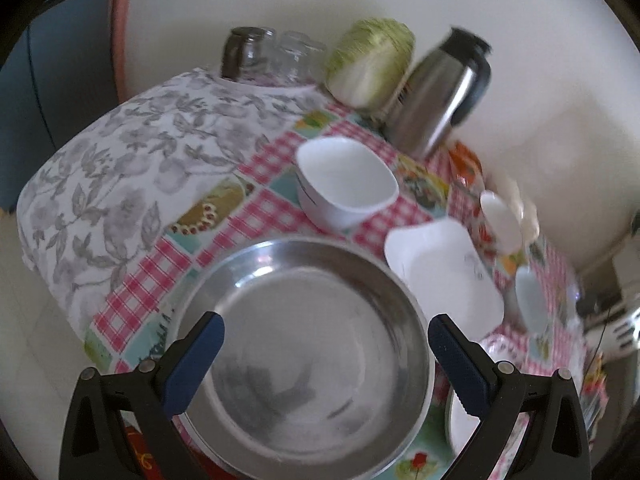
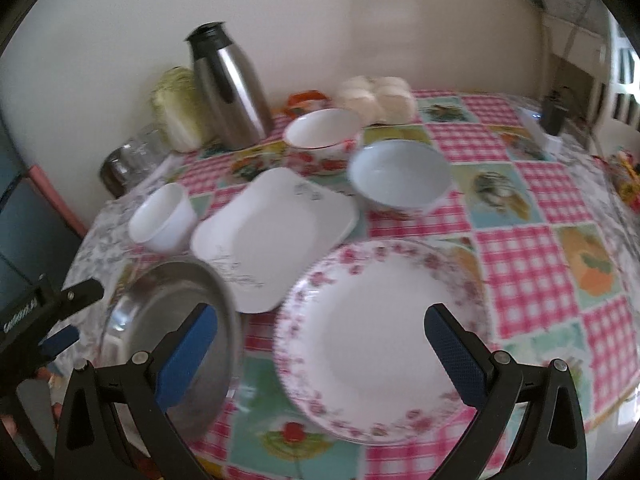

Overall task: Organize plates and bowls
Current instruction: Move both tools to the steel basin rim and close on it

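Blue-padded fingers of the left gripper point(image 1: 324, 356) sit wide apart w/ nothing between them, hanging over a steel basin point(image 1: 308, 356); pads don't touch its rim. Right gripper point(image 2: 320, 350) is spread just as wide, empty, poised above a floral-rimmed plate point(image 2: 384, 340) w/ pink blossoms round the edge. From the right wrist view the left gripper shows at the frame's left edge, just beside the basin's rim; contact can't be told.

Basin is round, dull grey inside, empty, near the table's front-left edge. Floral plate lies flat beside it, to its right, empty. Behind & between the two sits a white rectangular dish point(image 2: 276, 236) w/ faint grey line drawings, empty, its near corner just beside the basin rim. Left of the dish stands a small white bowl point(image 2: 162, 216), upright, empty. Further back, a pale blue bowl point(image 2: 400, 178) and a red-flowered bowl point(image 2: 322, 138), both upright, insides look empty.

All rest on a table w/ a pink-check tablecloth point(image 2: 516, 256); a grey leaf-print cloth point(image 1: 116, 168) covers the left part. By the wall: steel thermos jug point(image 2: 230, 92), cabbage point(image 2: 176, 108) beside it, upturned glass jars point(image 1: 272, 54), and pale round buns point(image 2: 376, 94), blurred.
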`<state>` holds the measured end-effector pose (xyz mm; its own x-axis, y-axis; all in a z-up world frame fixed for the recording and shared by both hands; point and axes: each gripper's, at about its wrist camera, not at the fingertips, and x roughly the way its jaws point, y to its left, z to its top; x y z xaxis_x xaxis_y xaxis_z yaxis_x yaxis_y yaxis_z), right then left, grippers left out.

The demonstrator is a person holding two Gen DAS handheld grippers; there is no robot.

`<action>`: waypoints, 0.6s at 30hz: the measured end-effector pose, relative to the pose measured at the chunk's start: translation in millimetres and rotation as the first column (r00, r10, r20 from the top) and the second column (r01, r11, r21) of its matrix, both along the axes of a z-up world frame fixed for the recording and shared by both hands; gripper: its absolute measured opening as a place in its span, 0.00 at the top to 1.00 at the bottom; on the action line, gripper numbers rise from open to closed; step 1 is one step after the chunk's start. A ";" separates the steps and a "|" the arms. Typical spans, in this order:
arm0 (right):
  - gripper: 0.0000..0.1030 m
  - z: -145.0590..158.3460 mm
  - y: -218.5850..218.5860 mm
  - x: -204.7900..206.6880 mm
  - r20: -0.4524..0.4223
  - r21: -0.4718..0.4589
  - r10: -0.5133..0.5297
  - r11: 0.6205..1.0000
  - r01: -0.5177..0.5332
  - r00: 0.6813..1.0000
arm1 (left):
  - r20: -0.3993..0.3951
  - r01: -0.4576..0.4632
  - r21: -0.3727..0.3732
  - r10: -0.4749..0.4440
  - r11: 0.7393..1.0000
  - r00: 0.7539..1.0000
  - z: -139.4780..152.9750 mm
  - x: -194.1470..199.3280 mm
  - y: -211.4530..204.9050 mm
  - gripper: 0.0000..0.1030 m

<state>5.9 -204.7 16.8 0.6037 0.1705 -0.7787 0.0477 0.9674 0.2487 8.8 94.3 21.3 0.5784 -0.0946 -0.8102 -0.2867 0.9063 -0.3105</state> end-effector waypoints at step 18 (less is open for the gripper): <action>0.15 -26.2 53.8 26.9 -0.112 0.106 0.183 0.980 -0.171 0.977 | -0.201 -0.102 0.027 0.105 0.994 0.974 -44.1 11.4 59.6 0.20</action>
